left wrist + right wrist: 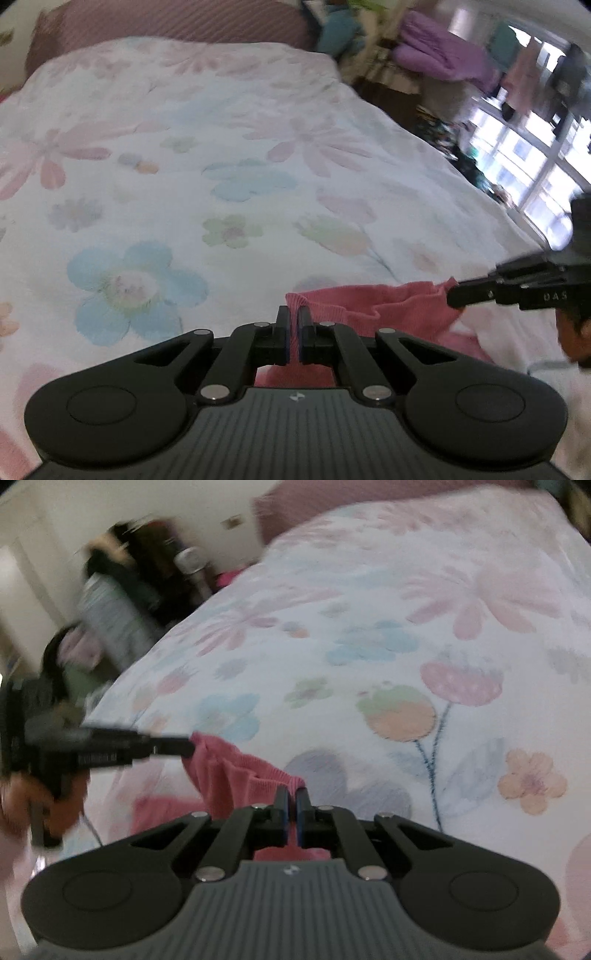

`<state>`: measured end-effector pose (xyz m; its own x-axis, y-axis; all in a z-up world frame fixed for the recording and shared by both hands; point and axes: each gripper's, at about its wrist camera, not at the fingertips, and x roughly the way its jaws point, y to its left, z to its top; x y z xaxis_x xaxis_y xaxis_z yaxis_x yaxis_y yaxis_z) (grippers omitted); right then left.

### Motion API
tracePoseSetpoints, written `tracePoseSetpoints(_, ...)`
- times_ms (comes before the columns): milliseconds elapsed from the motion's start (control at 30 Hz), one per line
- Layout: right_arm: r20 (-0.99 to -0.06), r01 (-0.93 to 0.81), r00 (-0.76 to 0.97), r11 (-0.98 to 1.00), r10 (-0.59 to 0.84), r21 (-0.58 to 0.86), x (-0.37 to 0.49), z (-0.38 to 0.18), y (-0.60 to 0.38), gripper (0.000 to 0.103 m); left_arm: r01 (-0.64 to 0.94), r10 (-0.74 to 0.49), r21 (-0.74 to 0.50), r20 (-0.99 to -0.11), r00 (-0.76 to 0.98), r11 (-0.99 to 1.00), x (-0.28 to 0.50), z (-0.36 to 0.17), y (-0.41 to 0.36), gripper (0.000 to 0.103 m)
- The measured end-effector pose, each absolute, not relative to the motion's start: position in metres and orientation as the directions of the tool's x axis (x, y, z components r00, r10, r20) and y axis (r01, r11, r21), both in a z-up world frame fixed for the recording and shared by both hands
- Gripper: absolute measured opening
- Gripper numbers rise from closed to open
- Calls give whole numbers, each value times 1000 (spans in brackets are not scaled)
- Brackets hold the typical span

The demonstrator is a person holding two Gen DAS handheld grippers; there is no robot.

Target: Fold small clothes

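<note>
I'm pinching the pink knit garment with both hands now: my left gripper is clamped on one end of its ribbed top hem, my right gripper is clamped on the other end. The hem is sagging in soft ripples between them, so this is a light, limp, slightly stretchy cloth, not something that keeps its shape. It's hanging just above the near edge of the floral bed cover, with the rest drooping below my grippers. The corners of the hem look like the right places to hold; I'm judging that an even, gentle pull apart will flatten it without slipping.
</note>
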<state>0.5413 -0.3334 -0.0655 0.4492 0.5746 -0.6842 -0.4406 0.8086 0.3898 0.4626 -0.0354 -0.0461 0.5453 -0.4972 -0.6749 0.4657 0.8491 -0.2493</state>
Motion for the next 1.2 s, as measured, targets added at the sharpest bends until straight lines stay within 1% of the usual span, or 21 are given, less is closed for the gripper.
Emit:
tracePoseSetpoints(133,-731,-585,393,765,558,270,494,-61,-323,0,553,-462,-137,-729,506,822,419,-54,-47,3)
tracePoseSetpoints(233,-775,-654,372,737,510,171,459,-75,-310,0,568,-417,-81,-765,491,819,392,-73,-55,3)
tracePoseSetpoints(333,-805,-685,361,720,470,113,433,-93,-299,0,557,-373,-59,-801,469,828,376,-95,-60,4)
tracePoseSetpoints(400,-813,-691,368,718,451,85,421,-102,-296,0,551,-349,-55,-826,444,832,369,-105,-63,8)
tracePoseSetpoints(467,-817,-689,383,723,430,57,412,-106,-297,4,538,-328,-49,-837,437,841,362,-108,-59,10)
tracePoseSetpoints(567,-816,-668,386,741,429,74,400,-100,-307,4,512,-338,-75,-830,444,856,349,-96,-41,10)
tracePoseSetpoints(633,-808,-655,399,752,433,79,391,-88,-314,4,493,-363,-101,-803,472,864,345,-80,-34,10)
tracePoseSetpoints(700,-781,-630,416,767,465,121,386,-73,-318,4,479,-383,-117,-771,508,870,341,-65,-35,11)
tracePoseSetpoints(800,-754,-569,460,807,470,156,394,-62,-309,4,423,-350,-110,-762,546,900,352,-58,-48,12)
tracePoseSetpoints(867,-760,-519,484,842,432,148,402,-65,-299,4,379,-313,-102,-773,552,920,360,-66,-60,11)
tracePoseSetpoints(933,-765,-479,484,860,426,176,410,-73,-293,4,354,-303,-109,-774,556,929,359,-75,-65,11)
tracePoseSetpoints(1033,-801,-440,446,877,399,192,414,-92,-290,4,337,-303,-137,-805,511,931,360,-96,-68,12)
tracePoseSetpoints(1067,-812,-439,431,878,393,192,411,-98,-290,4,345,-291,-122,-818,496,931,358,-103,-70,12)
tracePoseSetpoints(1100,-821,-439,419,878,387,190,408,-105,-292,4,353,-270,-95,-829,490,931,354,-110,-72,13)
tracePoseSetpoints(1133,-827,-437,414,880,380,186,406,-111,-292,4,356,-250,-71,-836,488,932,353,-115,-74,18)
tracePoseSetpoints(1200,-827,-427,411,883,382,196,403,-120,-297,4,343,-238,-67,-840,488,937,352,-119,-73,20)
